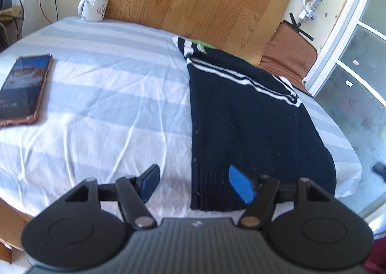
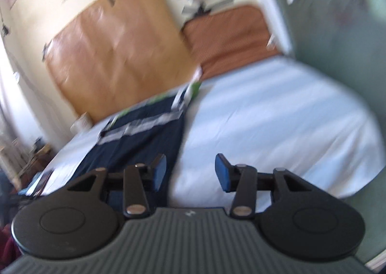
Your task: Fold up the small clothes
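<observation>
Right now the dark sweater (image 1: 243, 114) lies as a long folded strip on the right part of the striped sheet (image 1: 101, 95), hem near, leaving room to fold it again. Both tools hang wide and empty: the left gripper (image 1: 196, 183) straddles its near left edge, the right gripper (image 2: 190, 171) its blurred right edge.

A dark navy knitted garment (image 1: 243, 114) lies flat, folded into a long narrow panel, on the right part of the tabletop (image 1: 96, 105) covered in a white and pale blue striped cloth. Two thin white stripes cross its far end, where a bit of green shows beneath it.
</observation>
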